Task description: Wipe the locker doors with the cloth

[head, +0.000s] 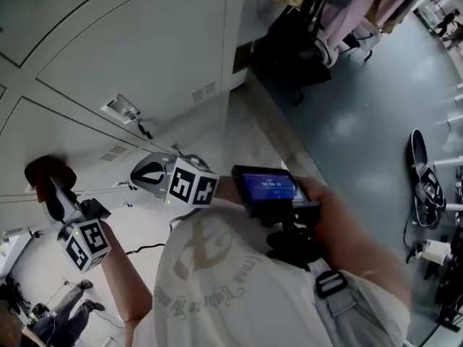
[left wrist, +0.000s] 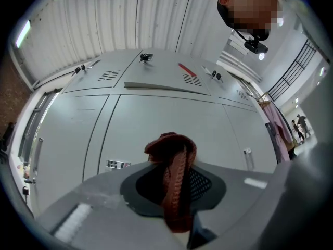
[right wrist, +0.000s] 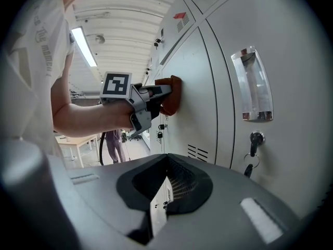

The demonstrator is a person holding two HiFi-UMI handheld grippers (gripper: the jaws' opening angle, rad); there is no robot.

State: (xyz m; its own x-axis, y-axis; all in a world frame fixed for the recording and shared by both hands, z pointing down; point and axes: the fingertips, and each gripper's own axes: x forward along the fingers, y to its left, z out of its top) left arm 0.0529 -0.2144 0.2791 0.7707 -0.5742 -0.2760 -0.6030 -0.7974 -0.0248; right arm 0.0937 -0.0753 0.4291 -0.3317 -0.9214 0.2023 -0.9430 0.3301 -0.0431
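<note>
L claw [head: 49, 188] is clamping down on the red-brown cloth [head: 45, 169], w/ the wad sticking out past the tips and pressing on a grey locker door [head: 108, 49]. In the L gripper view the cloth [left wrist: 174, 184] is running down btwn the jaws and bunching at the top against the door. R claw [head: 148, 176] is hovering near the lockers, well apart from the cloth. Its jaws are sitting all but together, just a thin slit btwn them, gripping nothing. R gripper view is looking along the locker row. A clear handle [right wrist: 252, 85] and a key [right wrist: 253, 139] are showing on the nearest door, w/ the L claw [right wrist: 165, 94] farther along.
</note>
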